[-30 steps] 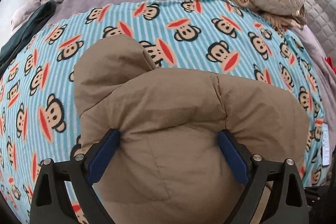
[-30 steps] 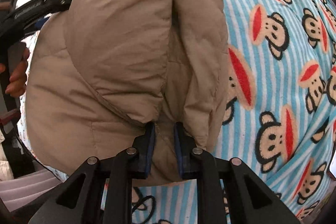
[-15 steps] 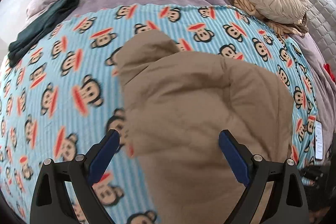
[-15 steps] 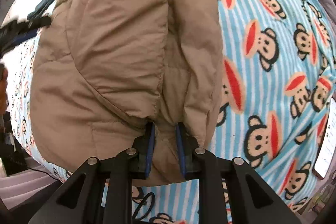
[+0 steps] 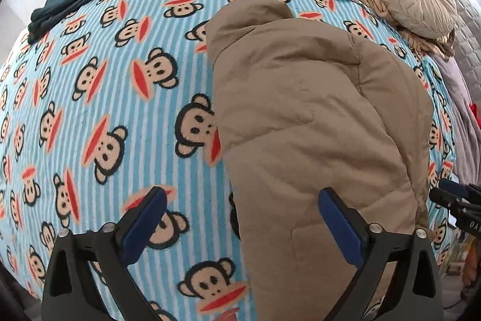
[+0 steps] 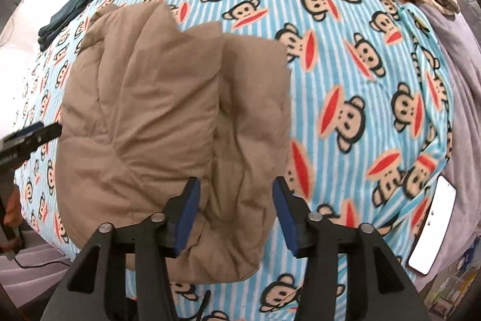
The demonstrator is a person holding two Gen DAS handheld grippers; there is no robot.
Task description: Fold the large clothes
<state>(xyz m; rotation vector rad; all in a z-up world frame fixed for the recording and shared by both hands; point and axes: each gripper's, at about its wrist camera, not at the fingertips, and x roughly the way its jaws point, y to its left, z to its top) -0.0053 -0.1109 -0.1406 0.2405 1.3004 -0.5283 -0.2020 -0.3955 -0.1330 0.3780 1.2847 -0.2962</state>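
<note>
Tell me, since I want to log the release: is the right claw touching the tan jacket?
Apart. In the right wrist view the right claw is opening, and both blue pads stand clear of the tan jacket lying below them.

Monkey-print blanket under folded tan coat, perhaps bed.
</note>
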